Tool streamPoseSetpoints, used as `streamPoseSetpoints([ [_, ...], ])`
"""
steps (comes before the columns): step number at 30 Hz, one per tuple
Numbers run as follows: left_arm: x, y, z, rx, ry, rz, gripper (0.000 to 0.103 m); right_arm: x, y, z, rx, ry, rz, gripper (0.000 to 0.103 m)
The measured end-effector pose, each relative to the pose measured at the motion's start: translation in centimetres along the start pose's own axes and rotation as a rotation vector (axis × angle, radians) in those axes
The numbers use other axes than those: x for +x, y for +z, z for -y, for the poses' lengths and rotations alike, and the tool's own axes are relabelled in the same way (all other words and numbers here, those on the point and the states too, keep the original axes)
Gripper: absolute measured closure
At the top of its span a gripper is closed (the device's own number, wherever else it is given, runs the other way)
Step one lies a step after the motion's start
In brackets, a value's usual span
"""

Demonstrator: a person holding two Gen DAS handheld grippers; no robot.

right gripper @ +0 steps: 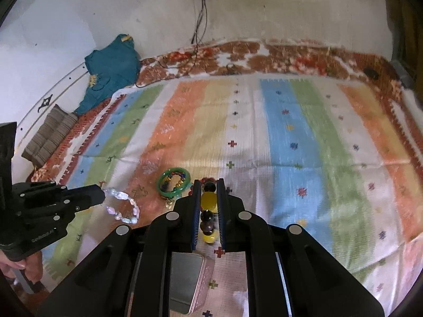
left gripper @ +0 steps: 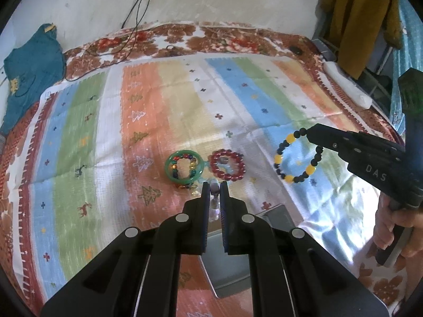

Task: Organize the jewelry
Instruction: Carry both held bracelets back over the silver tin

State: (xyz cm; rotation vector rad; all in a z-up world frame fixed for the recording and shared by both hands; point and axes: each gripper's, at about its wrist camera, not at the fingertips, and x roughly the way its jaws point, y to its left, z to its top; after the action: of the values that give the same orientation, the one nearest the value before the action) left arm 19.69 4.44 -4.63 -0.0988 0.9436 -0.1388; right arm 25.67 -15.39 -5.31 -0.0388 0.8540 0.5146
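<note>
We judge the task roughly midway: both bracelets in hand are lifted, nothing visibly placed yet. The left hand-held gripper [left gripper: 214, 189] has its jaws nearly closed on a pale pearly bracelet [right gripper: 122, 206], pinched between the fingers; in the left wrist view only a few lilac beads show in the gap at frame centre. The right hand-held gripper [right gripper: 208, 185] is likewise clamped narrow on a black-and-yellow bead bracelet [left gripper: 297, 158], which hangs as a full loop at right of centre in the left view. Left on the striped bed cover [left gripper: 158, 105], middle of the frame: a green bangle [left gripper: 182, 167] with a multicolour bead string inside it, and just beside it, to its right, a dark red bead bracelet [left gripper: 227, 165]. So two pieces appear still to be collected (we cannot tell whether others were already sorted). A shiny tray-like box [right gripper: 187, 282] sits low in both frames under the grippers; likely the destination, but its inside looks bare where visible and much is hidden by the gripper bodies. View differences: the right wrist view shows the pearly bracelet as a whole loop at lower left and a pinkish rim on the box; the left view shows the red bracelet whole, which the right view mostly hides behind its own fingers. The left view also shows the person's right hand [left gripper: 394, 227] at lower right.
</note>
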Motion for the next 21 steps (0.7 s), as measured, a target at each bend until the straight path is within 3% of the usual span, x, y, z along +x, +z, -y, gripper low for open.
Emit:
streamPoseSetpoints([
  [11, -3.2, -1.0, 1.7, 0.044, -0.017, 0.060, 0.096, -3.2, -0.9, -1.9, -0.070, 0.025, 0.062, 0.090],
  [21, -5.3, -2.6, 2.7, 0.063, -0.069, 0.080, 0.096, -5.5, -2.8, -2.6, -0.096, 0.064, 0.059, 0.090],
])
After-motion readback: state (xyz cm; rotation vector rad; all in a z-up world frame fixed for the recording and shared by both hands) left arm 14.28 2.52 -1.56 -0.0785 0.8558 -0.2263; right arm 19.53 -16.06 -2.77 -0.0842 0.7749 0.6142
